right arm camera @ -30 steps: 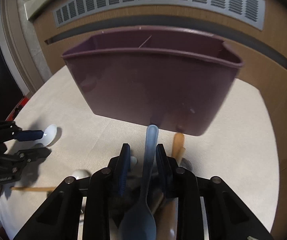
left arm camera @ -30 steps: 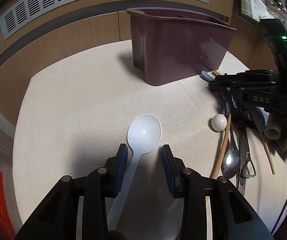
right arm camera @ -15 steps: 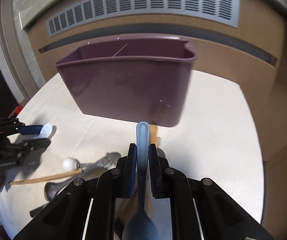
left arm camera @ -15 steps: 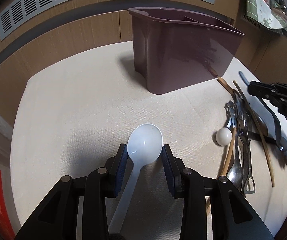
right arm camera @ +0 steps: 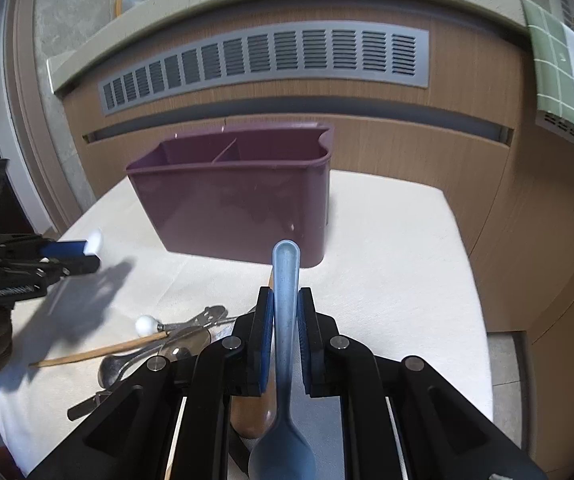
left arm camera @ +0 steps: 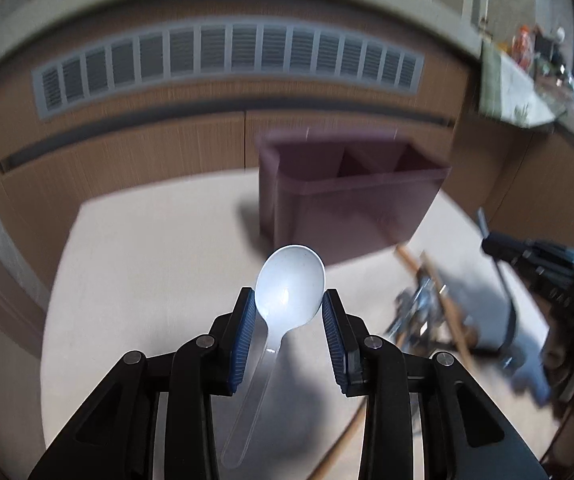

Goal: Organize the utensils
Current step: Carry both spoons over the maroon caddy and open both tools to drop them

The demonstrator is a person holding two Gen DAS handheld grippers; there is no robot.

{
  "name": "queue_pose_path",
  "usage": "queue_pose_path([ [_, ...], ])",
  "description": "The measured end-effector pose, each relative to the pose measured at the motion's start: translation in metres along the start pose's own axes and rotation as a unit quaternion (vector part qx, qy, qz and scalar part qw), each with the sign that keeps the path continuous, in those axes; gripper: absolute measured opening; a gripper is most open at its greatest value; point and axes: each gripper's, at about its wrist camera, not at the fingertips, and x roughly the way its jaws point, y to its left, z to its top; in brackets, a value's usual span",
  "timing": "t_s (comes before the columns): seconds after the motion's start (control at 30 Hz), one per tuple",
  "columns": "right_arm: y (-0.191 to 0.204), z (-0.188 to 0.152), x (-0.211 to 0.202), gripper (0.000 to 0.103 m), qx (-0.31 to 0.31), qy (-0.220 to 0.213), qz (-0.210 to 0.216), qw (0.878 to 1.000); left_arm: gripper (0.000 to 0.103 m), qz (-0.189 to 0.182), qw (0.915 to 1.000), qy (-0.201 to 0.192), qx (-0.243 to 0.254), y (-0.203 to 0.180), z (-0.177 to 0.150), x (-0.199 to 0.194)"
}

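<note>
My left gripper [left arm camera: 289, 310] is shut on a white plastic spoon [left arm camera: 289, 286], pads against the sides of its bowl, and holds it above the table; the handle hangs down toward me. My right gripper [right arm camera: 285, 312] is shut on the handle of a blue spoon [right arm camera: 285, 280], bowl toward the camera, lifted off the table. The maroon divided utensil caddy [right arm camera: 239, 204] stands upright ahead of both grippers; it also shows in the left wrist view [left arm camera: 351, 200]. In the right wrist view the left gripper [right arm camera: 67, 258] sits at the far left with the white spoon [right arm camera: 95, 241].
A pile of utensils lies on the cream tablecloth [right arm camera: 387, 280]: metal spoons [right arm camera: 155, 354], a wooden chopstick [right arm camera: 99, 352], a white-balled tool [right arm camera: 145, 325], a wooden handle [right arm camera: 253, 412]. A wooden cabinet wall with a vent grille [right arm camera: 267, 60] stands behind the table.
Both grippers have risen, each lifting its spoon off the table. The left gripper closed on the white spoon's bowl. The caddy now looks farther away and lower, its compartments visible.
</note>
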Motion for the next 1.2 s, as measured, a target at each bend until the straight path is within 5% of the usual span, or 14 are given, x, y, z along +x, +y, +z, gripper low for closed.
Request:
queue_pose_path([
  [0.13, -0.002, 0.017, -0.023, 0.01, 0.018, -0.056, 0.007, 0.998, 0.035, -0.048, 0.9937, -0.091, -0.043, -0.012, 0.043, -0.042],
  [0.33, 0.008, 0.105, -0.084, 0.01, 0.003, -0.192, 0.014, 0.981, 0.035, -0.093, 0.9537, -0.262, -0.114, -0.026, 0.12, -0.07],
  [0.37, 0.009, 0.12, -0.087, 0.01, 0.001, -0.205, 0.011, 0.979, 0.035, -0.096, 0.9457, -0.281, -0.133, -0.024, 0.125, -0.062],
  [0.53, 0.012, 0.165, -0.074, 0.01, -0.01, -0.216, -0.009, 0.976, 0.035, -0.081, 0.9315, -0.312, -0.168, -0.014, 0.129, -0.011],
  [0.8, 0.007, 0.148, -0.015, 0.01, -0.013, -0.152, -0.003, 0.988, 0.035, -0.118, 0.9398, -0.255, -0.195, 0.0, 0.105, 0.064],
  [1.07, 0.002, 0.119, 0.032, 0.011, -0.002, -0.081, 0.009, 0.997, 0.036, -0.152, 0.9433, -0.184, -0.231, 0.018, 0.08, 0.089],
  [1.2, -0.001, 0.11, 0.043, 0.013, 0.011, -0.045, 0.05, 0.998, 0.039, -0.15, 0.9503, -0.163, -0.219, 0.022, 0.073, 0.079],
])
